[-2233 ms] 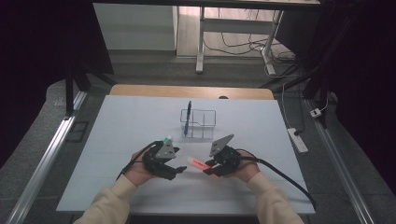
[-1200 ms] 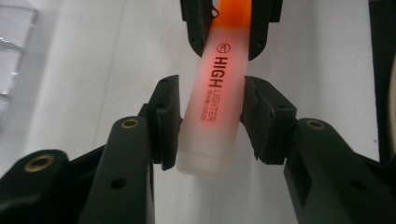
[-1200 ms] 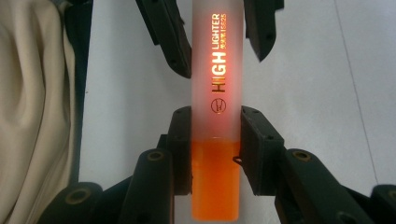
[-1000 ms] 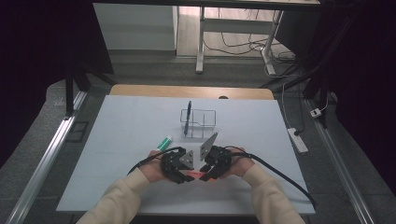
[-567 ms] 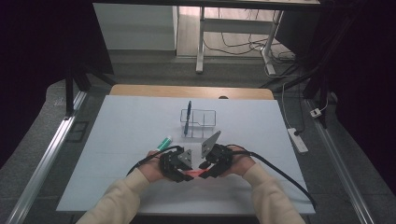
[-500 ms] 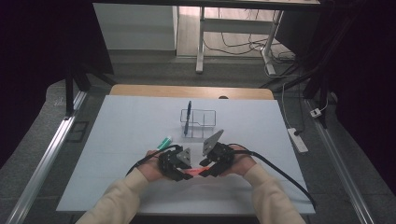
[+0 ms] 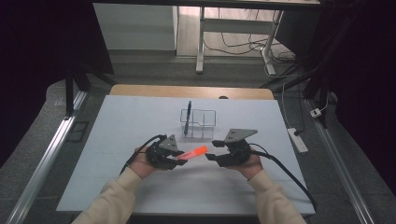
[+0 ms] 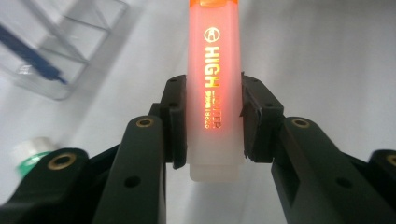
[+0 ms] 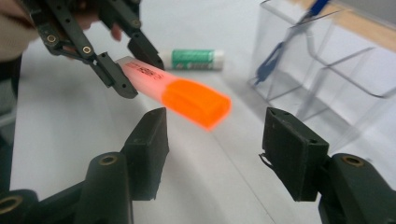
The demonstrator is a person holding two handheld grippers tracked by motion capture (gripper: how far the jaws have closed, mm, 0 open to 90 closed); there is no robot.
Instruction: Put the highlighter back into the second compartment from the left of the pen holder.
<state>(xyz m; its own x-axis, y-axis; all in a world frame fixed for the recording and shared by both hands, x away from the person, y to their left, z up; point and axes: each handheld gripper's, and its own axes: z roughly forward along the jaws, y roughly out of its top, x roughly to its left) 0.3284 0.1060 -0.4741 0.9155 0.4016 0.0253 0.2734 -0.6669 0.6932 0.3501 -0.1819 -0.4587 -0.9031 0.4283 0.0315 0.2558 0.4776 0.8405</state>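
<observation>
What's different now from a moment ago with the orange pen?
The right tool let go of the orange highlighter; its jaws have just been opening, and it pulled away to the right. The left tool keeps gripping it. The clear holder and blue pen stayed put.

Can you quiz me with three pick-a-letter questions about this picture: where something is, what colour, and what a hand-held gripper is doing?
1. Where is the blue pen?
A. flat on the table
B. standing in the clear organizer
C. on the floor

2. What colour is the highlighter cap?
A. orange
B. purple
C. black

3. What is the left hand-held gripper doing?
A. clamping the highlighter
B. holding nothing
C. gripping the pen

Answers: 1 B, the pen leans upright inside the clear box. 2 A, the right gripper view shows a bright orange cap. 3 A, its pads press both sides of the highlighter's body, while the right hand-held gripper has just opened, clear of the cap.
</observation>
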